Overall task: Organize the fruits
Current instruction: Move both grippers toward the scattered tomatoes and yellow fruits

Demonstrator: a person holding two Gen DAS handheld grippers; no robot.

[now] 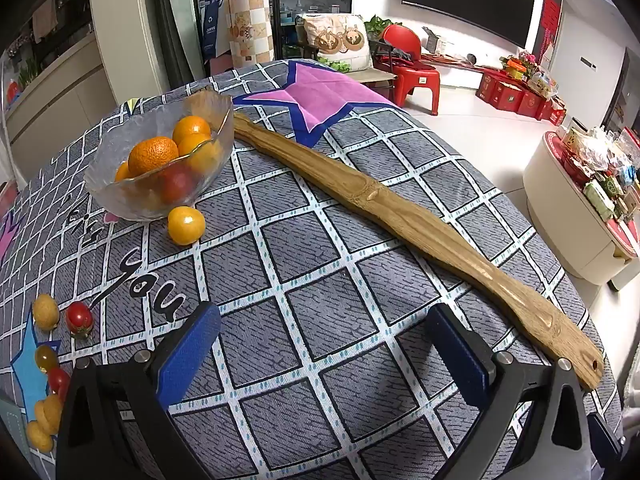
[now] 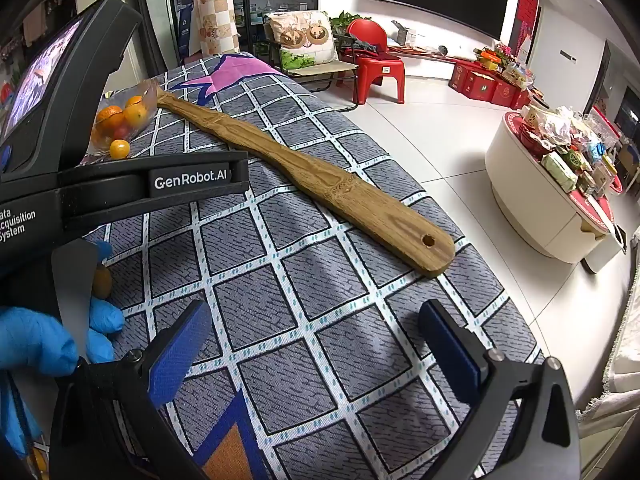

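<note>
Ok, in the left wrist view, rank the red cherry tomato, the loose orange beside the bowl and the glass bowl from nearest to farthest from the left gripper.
1. Red cherry tomato, just left of the open left gripper.
2. Loose orange, farther up on the cloth, at the bowl's foot.
3. Glass bowl, behind the orange, far left, holding more fruit.

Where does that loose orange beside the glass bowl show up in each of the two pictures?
Left wrist view: the orange lies left of centre, against the bowl's near side.
Right wrist view: the orange sits small at upper left, just above the other tool's black body.
Shared landmark: the long wooden paddle running diagonally from the bowl.
</note>
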